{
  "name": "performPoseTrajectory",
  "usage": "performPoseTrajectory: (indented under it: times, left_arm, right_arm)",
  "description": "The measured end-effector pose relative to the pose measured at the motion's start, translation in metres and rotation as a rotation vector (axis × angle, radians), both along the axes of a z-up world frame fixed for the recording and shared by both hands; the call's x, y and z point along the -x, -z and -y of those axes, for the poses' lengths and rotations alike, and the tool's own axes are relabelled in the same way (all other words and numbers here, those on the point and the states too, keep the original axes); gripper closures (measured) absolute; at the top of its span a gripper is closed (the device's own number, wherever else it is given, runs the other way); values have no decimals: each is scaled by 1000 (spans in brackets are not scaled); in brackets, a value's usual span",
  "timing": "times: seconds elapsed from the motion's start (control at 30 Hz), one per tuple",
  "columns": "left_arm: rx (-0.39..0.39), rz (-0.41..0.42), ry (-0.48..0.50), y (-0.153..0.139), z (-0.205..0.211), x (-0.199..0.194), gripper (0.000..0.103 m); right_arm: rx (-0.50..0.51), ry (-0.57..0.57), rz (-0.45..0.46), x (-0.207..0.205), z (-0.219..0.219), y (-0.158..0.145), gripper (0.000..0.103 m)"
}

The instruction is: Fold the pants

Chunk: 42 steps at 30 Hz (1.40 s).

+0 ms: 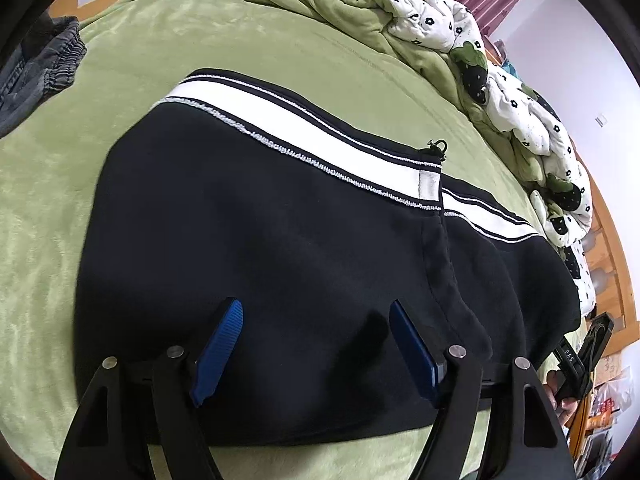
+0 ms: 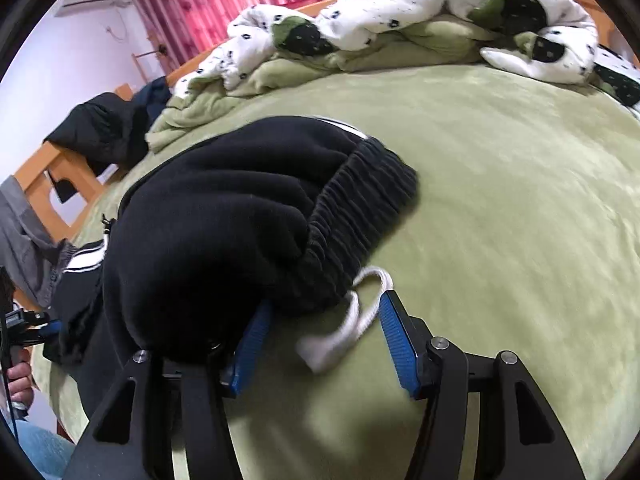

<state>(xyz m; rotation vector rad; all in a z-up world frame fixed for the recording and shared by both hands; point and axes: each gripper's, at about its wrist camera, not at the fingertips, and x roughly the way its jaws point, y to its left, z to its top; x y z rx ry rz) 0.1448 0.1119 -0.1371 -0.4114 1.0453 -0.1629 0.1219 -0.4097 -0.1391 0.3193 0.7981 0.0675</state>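
- Blue pads of my left gripper (image 1: 314, 350) stand well apart over the black pants (image 1: 260, 240), nothing clamped between them.
- Pants lie spread on the green bed (image 1: 240, 48), white side stripe (image 1: 296, 120) running from 10 toward 4 o'clock.
- My right gripper (image 2: 320, 320) is half open; the ribbed waistband (image 2: 360, 208) bunches over its left pad, white drawstring (image 2: 352, 320) loose between the pads (whether anything is pinched, I cannot tell).
- Crumpled quilt (image 2: 400, 12) sits at 12 o'clock.
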Motion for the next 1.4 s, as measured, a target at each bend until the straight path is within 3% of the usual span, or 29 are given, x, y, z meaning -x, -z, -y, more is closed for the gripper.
performPoseTrajectory:
  times: [0.07, 0.1, 0.13, 0.3, 0.43, 0.57, 0.7, 0.8, 0.87, 0.9, 0.93, 0.97, 1.0, 1.07, 1.2, 1.33, 1.4]
  left_arm:
    - [-11, 3, 2, 0, 6, -2, 28]
    - [-12, 2, 4, 0, 8, -3, 28]
    - [-11, 1, 7, -1, 10, -3, 28]
    - [-19, -10, 8, -2, 16, -3, 28]
    - [-20, -15, 17, -3, 17, -3, 28]
    - [-1, -15, 14, -3, 15, -1, 28]
    - [27, -18, 18, -3, 10, 1, 28]
    - [45, -15, 24, -3, 6, 5, 28]
    - [51, -5, 29, -3, 5, 7, 28]
    - [52, 1, 32, -3, 5, 7, 28]
    - [54, 7, 34, -3, 5, 8, 28]
    - [59, 13, 39, -2, 6, 8, 28]
    - [60, 16, 40, -2, 8, 9, 28]
    - [64, 28, 44, -2, 9, 12, 28]
    - [116, 34, 47, -1, 5, 16, 28]
    - [178, 29, 55, 0, -5, 19, 28]
    - [196, 24, 57, 1, -7, 19, 28]
  right_arm:
    - [-19, -33, -14, -11, -4, 3, 51]
    - [-26, -48, -5, -12, -7, 2, 77]
    - [-44, -90, 14, -13, -10, 0, 77]
    - [62, -77, 101, -4, -16, -20, 88]
    - [129, 20, 210, 16, 15, -57, 90]
    - [233, 44, 189, 21, 38, -66, 90]
    - [248, 17, 108, 28, 48, -50, 85]
    - [210, 102, 43, 47, 61, -38, 85]
    - [119, 159, 27, 66, 72, -36, 84]
    - [46, 172, 28, 75, 77, -37, 79]
    - [-17, 180, 24, 82, 79, -38, 71]
    - [-96, 184, 5, 85, 80, -40, 51]
    - [-158, 179, -4, 84, 79, -43, 41]
    - [-257, 165, 10, 82, 71, -48, 41]
    - [-326, 153, 13, 61, 44, -53, 37]
    - [-383, 221, -75, 25, 34, -30, 37]
    - [-491, 234, -94, 4, 38, -14, 27]
